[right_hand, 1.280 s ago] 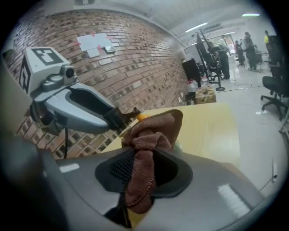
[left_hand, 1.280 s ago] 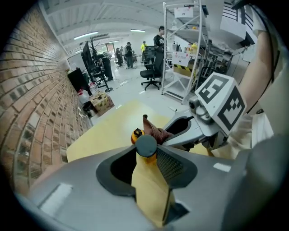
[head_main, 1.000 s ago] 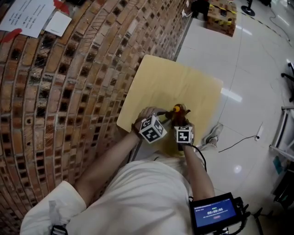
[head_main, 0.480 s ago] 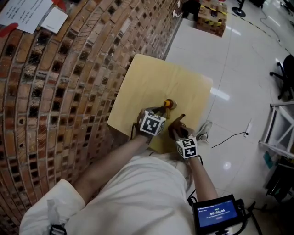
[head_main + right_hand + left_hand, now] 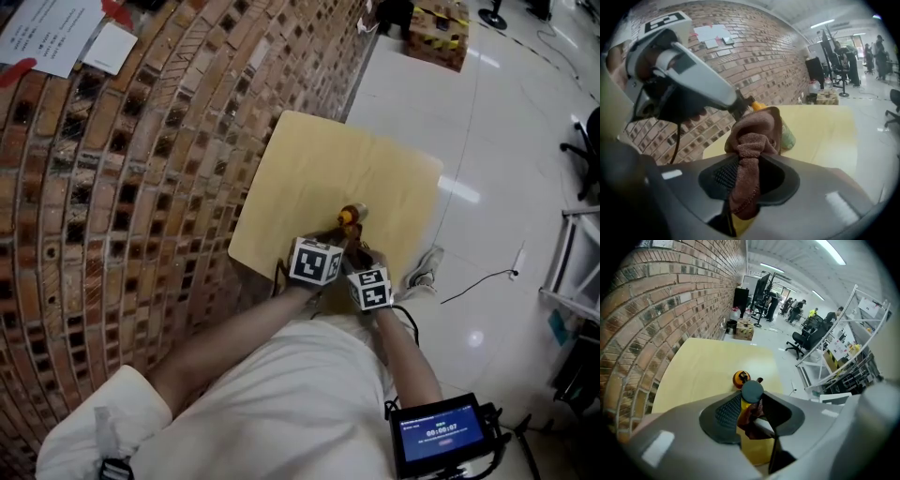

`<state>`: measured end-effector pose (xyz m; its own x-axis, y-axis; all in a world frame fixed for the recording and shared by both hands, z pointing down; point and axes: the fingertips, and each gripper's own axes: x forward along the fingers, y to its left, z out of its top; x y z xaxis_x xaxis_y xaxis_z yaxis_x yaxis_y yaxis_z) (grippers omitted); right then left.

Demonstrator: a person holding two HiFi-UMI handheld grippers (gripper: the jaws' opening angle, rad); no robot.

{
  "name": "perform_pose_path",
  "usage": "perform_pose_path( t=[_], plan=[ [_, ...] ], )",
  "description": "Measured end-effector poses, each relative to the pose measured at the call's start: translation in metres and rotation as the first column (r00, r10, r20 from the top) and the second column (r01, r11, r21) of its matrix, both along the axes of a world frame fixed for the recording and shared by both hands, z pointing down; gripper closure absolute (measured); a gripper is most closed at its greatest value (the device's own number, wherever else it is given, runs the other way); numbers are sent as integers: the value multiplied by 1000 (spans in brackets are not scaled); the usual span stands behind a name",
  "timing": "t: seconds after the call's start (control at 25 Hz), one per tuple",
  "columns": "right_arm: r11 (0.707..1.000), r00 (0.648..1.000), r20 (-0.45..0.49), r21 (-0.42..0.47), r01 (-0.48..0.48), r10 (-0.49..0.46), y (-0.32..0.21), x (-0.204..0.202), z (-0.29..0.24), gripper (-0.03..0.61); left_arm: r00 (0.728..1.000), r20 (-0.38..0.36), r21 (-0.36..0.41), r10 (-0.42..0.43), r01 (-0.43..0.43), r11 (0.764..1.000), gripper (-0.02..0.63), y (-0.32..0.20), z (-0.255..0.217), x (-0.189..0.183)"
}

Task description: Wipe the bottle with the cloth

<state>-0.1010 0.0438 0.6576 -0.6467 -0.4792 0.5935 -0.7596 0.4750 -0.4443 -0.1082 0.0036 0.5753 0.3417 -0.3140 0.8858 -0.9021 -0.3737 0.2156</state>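
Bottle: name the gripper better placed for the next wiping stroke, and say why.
Right. The right gripper is clamped on the brown cloth, bunched against the bottle; the left gripper grips the bottle, so it should only steady it.

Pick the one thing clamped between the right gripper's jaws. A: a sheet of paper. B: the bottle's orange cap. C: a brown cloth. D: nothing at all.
C: in the right gripper view, the right gripper has its jaws closed on the brown cloth, which bunches up in front of the bottle.
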Motion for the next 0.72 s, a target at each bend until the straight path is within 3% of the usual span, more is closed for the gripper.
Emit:
perform_pose_path(
  t=[0.16, 0.24, 0.32, 0.4, 0.48, 0.72],
  plan=[
    [987, 999, -29, -155, -28, 23, 1, 2, 41, 474, 1000, 2, -16, -2, 2, 1000, 457, 0, 1, 2],
    [967, 998, -23, -245, -62, 58, -3, 7, 61, 474, 1000, -1, -20, -9, 9, 1000, 456, -1, 1, 3],
    [919, 991, -10, -372, -129, 136, -9, 13, 80, 474, 1000, -5, -20, -23, 23, 1000, 454, -4, 1, 3],
    [849, 976, 17, -496, -181, 218, -9, 16, 91, 474, 999, -6, -21, -35, 35, 999, 454, -6, 1, 2],
    [816, 964, 39, -542, -199, 262, -11, 19, 93, 474, 999, -4, -22, -35, 35, 999, 453, -7, 1, 3],
    [854, 966, 95, -494, -165, 242, 11, 41, 59, 474, 994, 48, -2, 99, -99, 995, 417, -9, -1, 4]
  ],
)
